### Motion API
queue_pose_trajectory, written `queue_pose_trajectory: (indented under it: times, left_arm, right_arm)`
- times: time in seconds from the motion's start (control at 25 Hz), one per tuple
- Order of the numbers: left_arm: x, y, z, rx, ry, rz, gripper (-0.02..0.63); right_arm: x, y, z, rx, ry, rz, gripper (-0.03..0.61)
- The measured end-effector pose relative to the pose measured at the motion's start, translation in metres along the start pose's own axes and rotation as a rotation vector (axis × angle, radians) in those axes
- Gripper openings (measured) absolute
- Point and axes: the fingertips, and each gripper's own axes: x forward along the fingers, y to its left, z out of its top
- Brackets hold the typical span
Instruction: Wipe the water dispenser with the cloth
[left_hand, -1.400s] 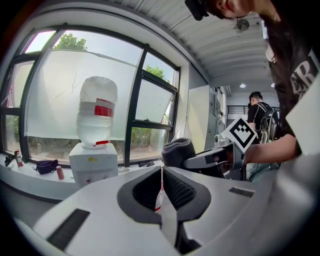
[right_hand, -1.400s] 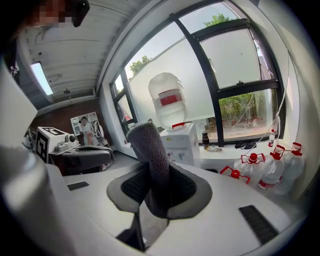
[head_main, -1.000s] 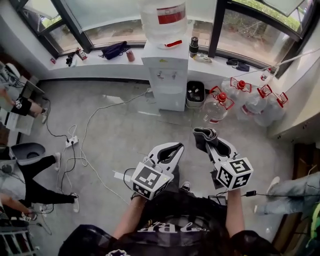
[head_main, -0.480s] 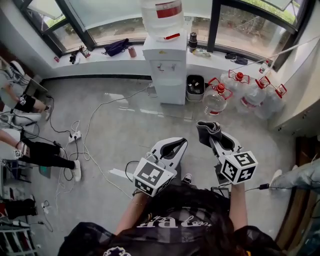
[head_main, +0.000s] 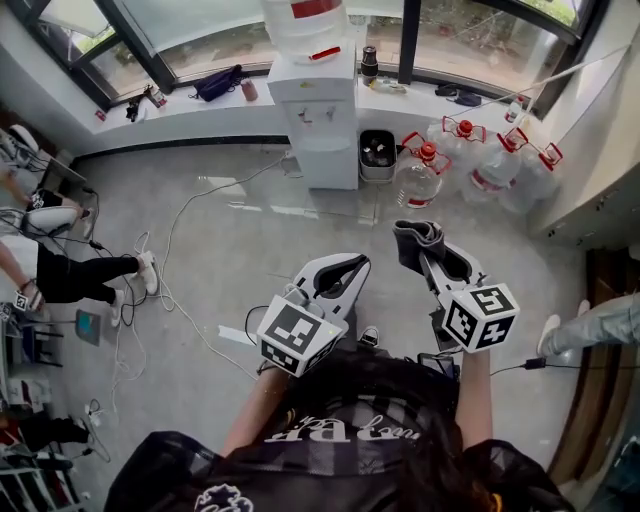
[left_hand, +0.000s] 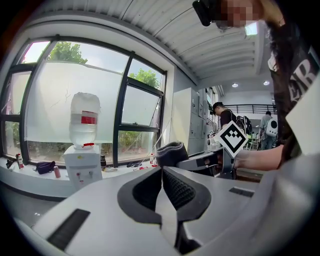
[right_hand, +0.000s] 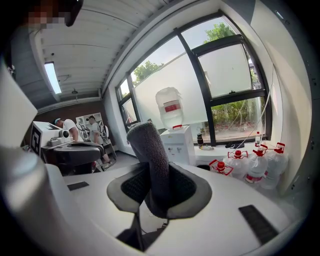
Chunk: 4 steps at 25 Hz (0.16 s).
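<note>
Water dispenser shifted up-frame; right gripper clamps cloth, left gripper closed.

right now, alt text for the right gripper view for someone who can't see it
The right tool is shut on a dark grey cloth that stands upright between its jaws. Beyond it, a white water dispenser with a bottle on top stands by a big window, with red-capped water jugs on the floor beside it.

Left claw, jaws together, empty; water dispenser well beyond, against the window.
</note>
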Motion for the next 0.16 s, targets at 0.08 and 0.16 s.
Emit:
queue_pose_trajectory:
  times: [0.08, 0.16]
  left_arm:
    - [-0.0016, -0.0024, -0.0001, 0.004, 0.001, -0.002, 0.02]
    - [-0.0044, -0.0039, -0.0006, 0.006, 0.004, -0.002, 0.02]
  right_arm:
    - [-0.004, -0.0014, -0.0016, -0.003, 0.0, -0.01, 0.103]
    - [-0.0073, -0.002, -0.0034, -0.005, 0.002, -0.019, 0.103]
